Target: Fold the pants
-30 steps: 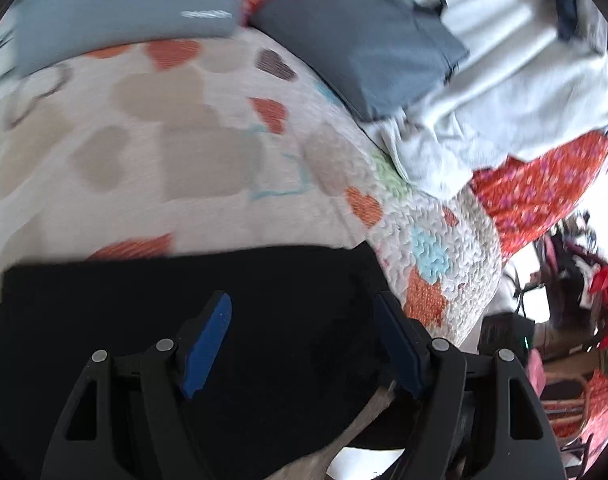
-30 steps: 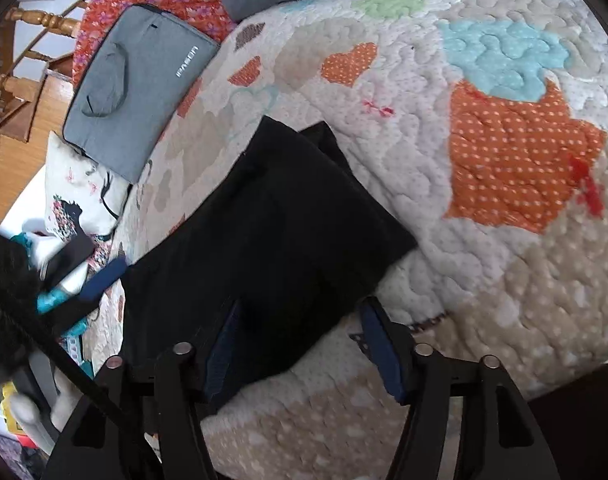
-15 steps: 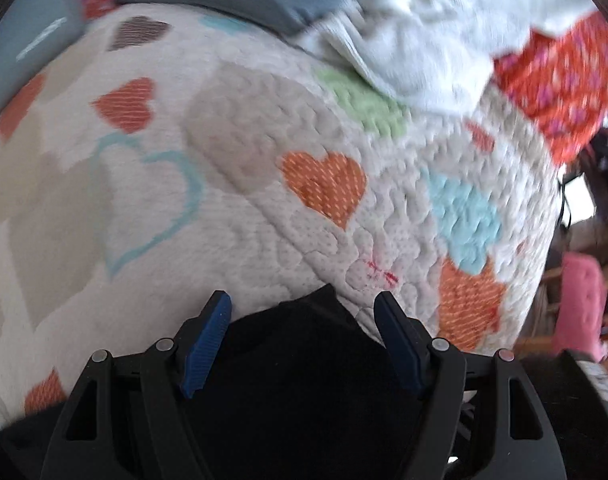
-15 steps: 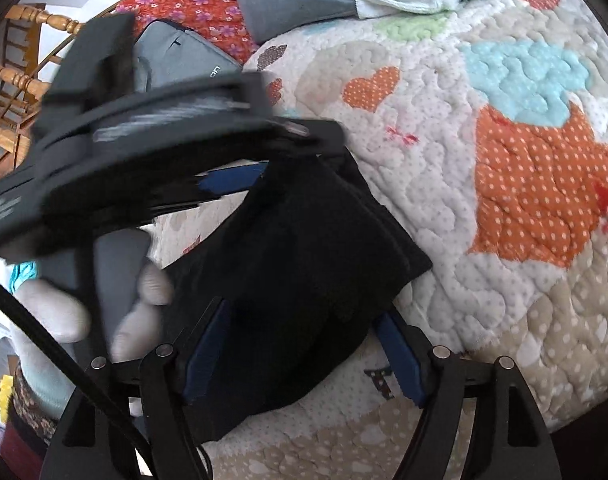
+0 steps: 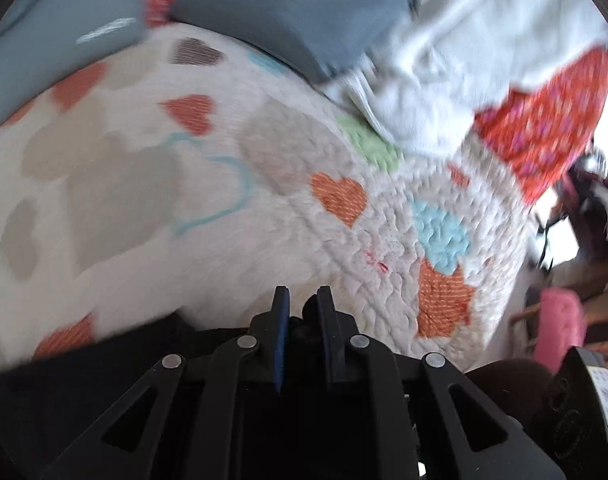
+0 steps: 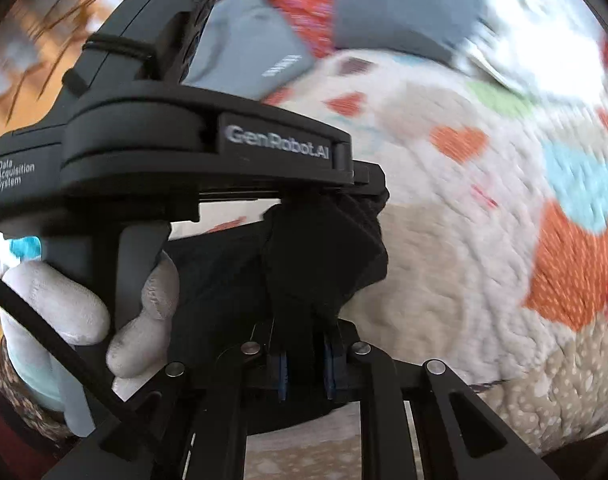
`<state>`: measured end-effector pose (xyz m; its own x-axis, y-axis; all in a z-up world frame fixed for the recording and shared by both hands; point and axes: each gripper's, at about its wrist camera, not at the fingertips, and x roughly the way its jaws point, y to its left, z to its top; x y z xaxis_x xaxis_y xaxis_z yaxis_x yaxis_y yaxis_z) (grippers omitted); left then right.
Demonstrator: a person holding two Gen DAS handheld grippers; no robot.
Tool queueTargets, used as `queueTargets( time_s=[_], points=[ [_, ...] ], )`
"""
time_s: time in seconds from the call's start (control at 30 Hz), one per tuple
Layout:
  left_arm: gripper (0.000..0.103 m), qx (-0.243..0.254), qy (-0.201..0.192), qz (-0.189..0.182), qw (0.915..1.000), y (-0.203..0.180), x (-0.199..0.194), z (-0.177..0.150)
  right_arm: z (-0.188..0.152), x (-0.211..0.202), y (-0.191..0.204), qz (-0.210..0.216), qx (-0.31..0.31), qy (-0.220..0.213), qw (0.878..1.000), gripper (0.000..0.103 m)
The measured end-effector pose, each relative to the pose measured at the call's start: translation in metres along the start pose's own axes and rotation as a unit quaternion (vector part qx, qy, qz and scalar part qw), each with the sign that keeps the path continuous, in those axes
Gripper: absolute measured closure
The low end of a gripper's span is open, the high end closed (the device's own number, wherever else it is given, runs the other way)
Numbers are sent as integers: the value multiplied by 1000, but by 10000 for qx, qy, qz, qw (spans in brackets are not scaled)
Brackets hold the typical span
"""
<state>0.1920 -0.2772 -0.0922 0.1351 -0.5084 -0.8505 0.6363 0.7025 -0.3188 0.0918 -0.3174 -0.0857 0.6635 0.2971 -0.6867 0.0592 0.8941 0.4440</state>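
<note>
Right wrist view is showing both tools pinching the black pants (image 6: 324, 256) on the heart-patterned quilt (image 6: 484, 248): the right tool (image 6: 304, 364) is clamped on the near fold, and the left tool (image 5: 302, 312), gripped by a gloved hand (image 6: 76, 312), is closed on a bunched corner.

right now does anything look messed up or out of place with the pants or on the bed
Nothing looks damaged or spilled. The black pants are bunched and lifted at one corner rather than lying flat, because both the left gripper and the right gripper are pinching them. On the quilt, a rumpled white cloth lies loosely against a grey bag.
</note>
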Motion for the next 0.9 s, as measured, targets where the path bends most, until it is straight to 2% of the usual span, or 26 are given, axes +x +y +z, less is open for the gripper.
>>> queueTargets(
  time_s=[0.1, 0.23, 0.3, 0.33, 0.37, 0.4, 0.43, 0.47, 0.57, 0.6, 0.67, 0.73, 0.9],
  points=[
    [90, -695, -451, -63, 9965, 39, -42, -19, -1, 11, 38, 282, -645, 295, 9971, 88],
    [90, -1747, -955, 49, 9800, 105, -87, -66, -6, 46, 81, 334, -1483, 881, 9844, 84],
    [89, -2242, -1130, -112, 9679, 130, -106, -91, -10, 66, 96, 251, -1793, 1139, 9769, 79],
    [87, -2504, -1270, -243, 9595, 144, -117, -107, -12, 73, 101, 237, -1870, 1241, 9742, 74],
    [83, -2647, -1390, -337, 9537, 151, -124, -117, -14, 77, 103, 281, -1880, 1304, 9731, 67],
    [79, -2844, -1599, -436, 9443, 163, -138, -134, -14, 79, 107, 411, -1851, 1352, 9725, 52],
    [71, -2967, -1733, -470, 9379, 170, -146, -145, -15, 78, 111, 574, -1827, 1384, 9717, 44],
    [67, -3085, -1869, -499, 9313, 177, -154, -154, -15, 78, 116, 693, -1848, 1424, 9699, 42],
    [66, -3460, -2222, -611, 9095, 199, -170, -182, -12, 84, 130, 751, -2061, 1554, 9632, 34],
    [66, -3536, -2283, -636, 9049, 207, -174, -190, -11, 85, 134, 782, -2115, 1644, 9603, 33],
    [66, -3648, -2348, -645, 8987, 213, -175, -198, -13, 81, 137, 897, -2161, 1820, 9550, 33],
    [65, -3747, -2376, -653, 8938, 219, -179, -206, 0, 70, 136, 1231, -1934, 1896, 9547, 33],
    [56, -3844, -2356, -620, 8905, 222, -185, -212, 35, 59, 115, 816, -1223, 1441, 9786, 34]
  ],
)
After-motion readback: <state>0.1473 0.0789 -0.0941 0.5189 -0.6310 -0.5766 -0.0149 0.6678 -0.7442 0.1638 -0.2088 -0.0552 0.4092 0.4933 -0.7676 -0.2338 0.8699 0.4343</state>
